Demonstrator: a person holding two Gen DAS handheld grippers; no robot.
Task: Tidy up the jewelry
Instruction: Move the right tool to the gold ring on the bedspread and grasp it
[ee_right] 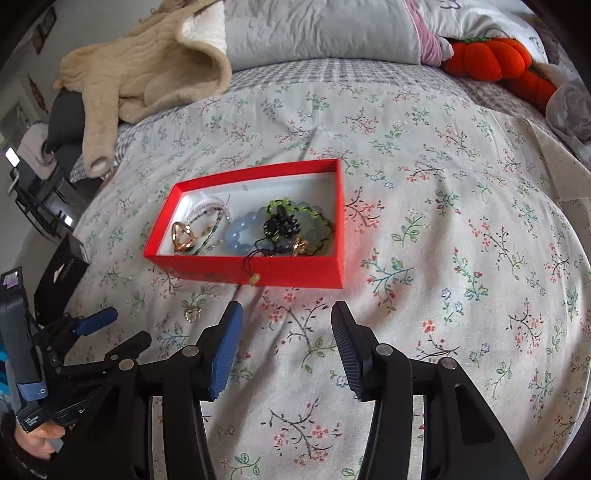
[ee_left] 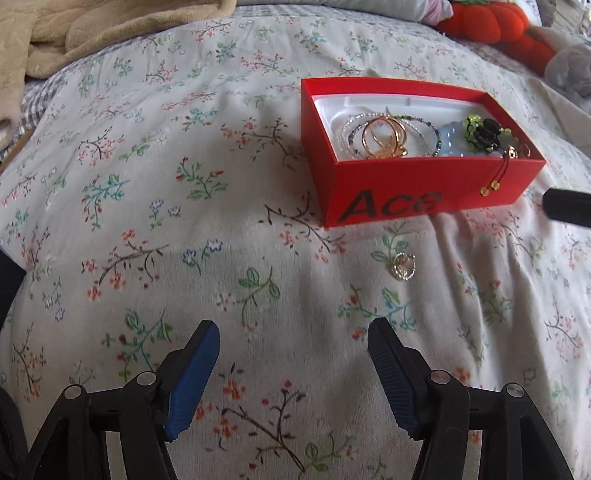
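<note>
A red box (ee_left: 388, 188) (ee_right: 295, 271) lies on the floral bedspread, holding gold rings (ee_left: 384, 138), bead bracelets (ee_right: 243, 230) and a black-and-green piece (ee_left: 487, 131). A red cord with yellow beads (ee_left: 491, 186) hangs over its front wall. One small silver-and-gold piece (ee_left: 403, 266) (ee_right: 192, 314) lies loose on the cloth just in front of the box. My left gripper (ee_left: 293, 334) hovers open over bare cloth, nearer me and left of that piece. My right gripper (ee_right: 287, 317) is open too, empty, just short of the box's front wall.
A beige plush blanket (ee_right: 147, 74) lies at the far left of the bed, grey pillows (ee_right: 321, 33) at the back, an orange pumpkin cushion (ee_right: 495, 59) at the far right. A black box (ee_right: 61, 273) stands at the bed's left edge.
</note>
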